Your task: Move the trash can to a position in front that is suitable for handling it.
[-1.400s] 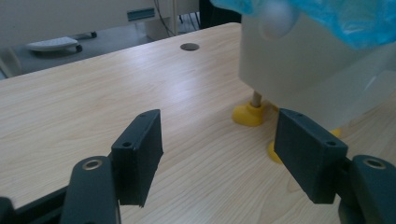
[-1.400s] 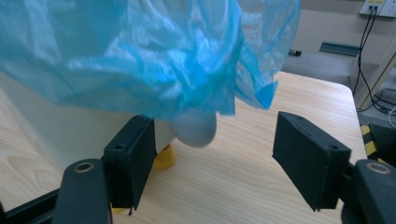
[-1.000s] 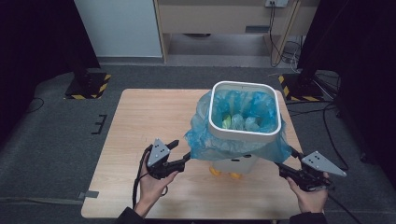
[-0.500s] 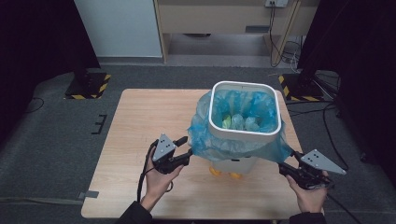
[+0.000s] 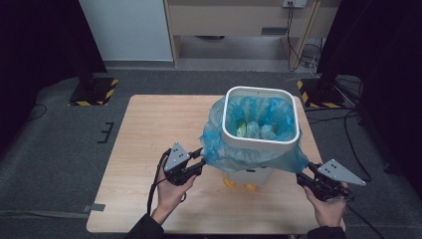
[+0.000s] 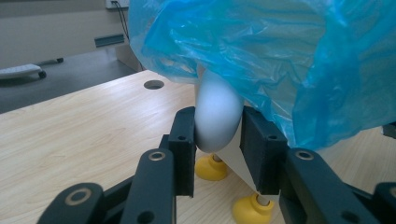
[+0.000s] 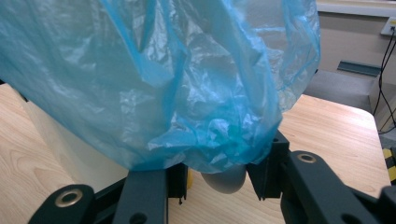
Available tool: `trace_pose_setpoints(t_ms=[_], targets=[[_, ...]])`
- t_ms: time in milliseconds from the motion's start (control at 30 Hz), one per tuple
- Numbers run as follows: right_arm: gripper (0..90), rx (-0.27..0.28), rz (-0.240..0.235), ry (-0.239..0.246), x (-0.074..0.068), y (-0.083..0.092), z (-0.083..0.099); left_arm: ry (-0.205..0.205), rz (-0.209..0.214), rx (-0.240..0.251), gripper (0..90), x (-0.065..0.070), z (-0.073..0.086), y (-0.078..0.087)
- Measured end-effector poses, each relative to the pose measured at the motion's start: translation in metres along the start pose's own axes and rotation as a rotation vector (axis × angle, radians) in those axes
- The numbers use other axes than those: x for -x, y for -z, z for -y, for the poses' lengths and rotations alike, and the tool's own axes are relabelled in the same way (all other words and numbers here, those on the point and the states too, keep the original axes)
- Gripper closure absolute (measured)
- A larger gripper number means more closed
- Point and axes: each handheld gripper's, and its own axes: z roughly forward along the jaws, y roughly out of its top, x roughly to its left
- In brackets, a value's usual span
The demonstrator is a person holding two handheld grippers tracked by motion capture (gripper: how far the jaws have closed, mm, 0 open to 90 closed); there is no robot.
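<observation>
Bin with its blue liner stands on yellow feet near the tabletop's front edge. Left tool and right tool have just been closing on grey side handles — left pads touch, right not quite. Gripping step; next, likely a level two-handed lift.

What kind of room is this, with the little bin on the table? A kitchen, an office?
Probably a lab or recording studio, not a home. A bare wooden table stands alone on grey carpet, stand bases with yellow-black hazard tape flank it, and dark curtains close in the sides. The white bin looks like a test prop.
</observation>
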Motion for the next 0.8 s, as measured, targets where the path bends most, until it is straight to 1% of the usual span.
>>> trace_pose_setpoints(t_ms=[133,233,300,367,433,600,633,700,800], targets=[[64.8,0.001,-0.001,0.011,-0.001,0.000,0.000,-0.011,0.001,0.012,67.6,0.002,-0.002,0.004],[65.4,0.007,0.001,-0.001,-0.003,0.000,0.000,-0.013,0.004,0.010,67.9,0.002,-0.004,0.005],[65.5,0.008,0.000,-0.002,-0.004,0.000,0.000,-0.019,-0.002,0.014,67.9,0.002,-0.003,0.006],[65.9,0.019,0.003,-0.003,-0.006,-0.001,0.000,-0.018,-0.005,0.013,68.0,0.002,-0.002,0.007],[66.0,0.017,-0.001,0.001,-0.007,-0.001,-0.001,-0.017,-0.007,0.013,68.0,0.002,-0.002,0.008],[66.1,0.025,-0.012,-0.004,-0.013,-0.006,-0.001,-0.014,-0.018,0.007,68.0,-0.004,-0.003,0.015],[66.1,0.024,-0.013,0.007,-0.013,-0.007,-0.001,-0.014,-0.021,0.004,68.0,-0.005,-0.002,0.016],[66.1,0.024,-0.019,0.004,-0.015,-0.008,-0.001,-0.012,-0.025,0.003,67.9,-0.006,-0.002,0.018],[66.2,0.025,-0.028,0.008,-0.021,-0.013,-0.002,-0.005,-0.042,0.002,67.9,-0.011,-0.001,0.024]])
